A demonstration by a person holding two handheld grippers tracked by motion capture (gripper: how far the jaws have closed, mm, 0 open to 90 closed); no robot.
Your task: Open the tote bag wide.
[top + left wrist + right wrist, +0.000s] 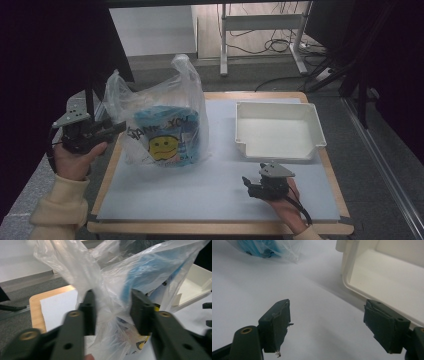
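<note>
The left gripper (pixel 113 312) is held at the desk's left edge with its jaws partly closed; bunched film of the plastic bag (pixel 162 117) is seen between them in the left gripper view, though whether the pads press on it cannot be told. The bag stands on the left half of the desk, with blue packaging and a yellow smiley visible inside in the high view. The right gripper (pixel 337 322) rests near the front edge – jaws wide, nothing between them – just before the white tray (pixel 280 129), well apart from the bag.
</note>
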